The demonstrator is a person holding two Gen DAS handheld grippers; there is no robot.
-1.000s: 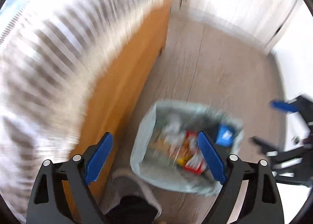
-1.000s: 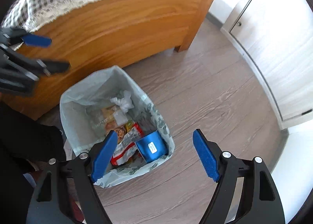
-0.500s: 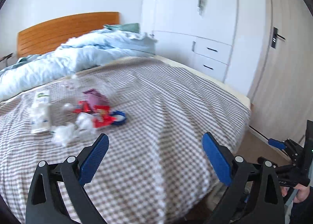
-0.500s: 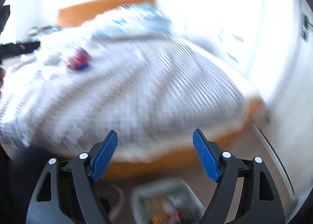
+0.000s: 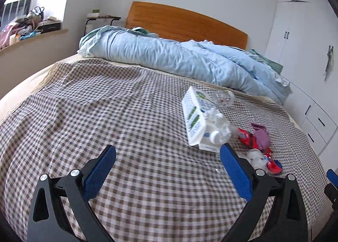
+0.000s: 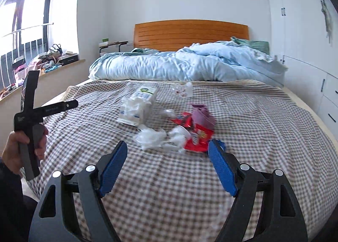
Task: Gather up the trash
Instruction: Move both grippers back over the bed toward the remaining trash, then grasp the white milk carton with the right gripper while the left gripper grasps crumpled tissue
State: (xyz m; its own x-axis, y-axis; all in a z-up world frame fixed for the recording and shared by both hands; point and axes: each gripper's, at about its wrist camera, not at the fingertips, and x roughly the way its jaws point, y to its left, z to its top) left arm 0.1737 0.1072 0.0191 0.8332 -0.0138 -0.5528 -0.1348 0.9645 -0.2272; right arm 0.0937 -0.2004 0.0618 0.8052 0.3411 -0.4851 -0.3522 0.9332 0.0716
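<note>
Bedroom: white walls, wooden headboard (image 6: 191, 33), white wardrobe (image 6: 300, 36) along the right side, window sill (image 6: 45, 62) at left heaped with bags and boxes.

Bed (image 5: 88, 119): checked brown-and-white cover; blue duvet (image 5: 173, 60) bunched at the head end.

Left gripper (image 5: 168, 162): above the foot of the bed, angled downward toward the cover. Jaws have just been opening and now stand wide apart, nothing between them. In the right wrist view a hand (image 6: 15, 149) grasps its handle at the left edge, above the bed's left side.

Right gripper (image 6: 168, 164): above the foot of the bed, angled downward, aimed at the litter. Jaws apart, nothing between them; its blue tip shows at the right edge of the left wrist view.

Trash, all lying on the cover around mid-bed:
- white carton (image 5: 199, 121), green print, on its side, cap end nearest the left gripper; crumpled clear film lies over it.
- clear plastic cup (image 5: 224, 98), on its side, just beyond the carton toward the duvet.
- red wrappers (image 6: 195, 132), right of the carton.
- purple wrapper (image 6: 202, 115), resting on the red ones.
- white tissue wads (image 6: 151, 136), nearest the right gripper, touching the red wrappers.
- blue item (image 5: 276, 165), partly hidden beside the red wrappers; kind cannot be told.

Containers: the carton and cup only; carton contents cannot be told.
</note>
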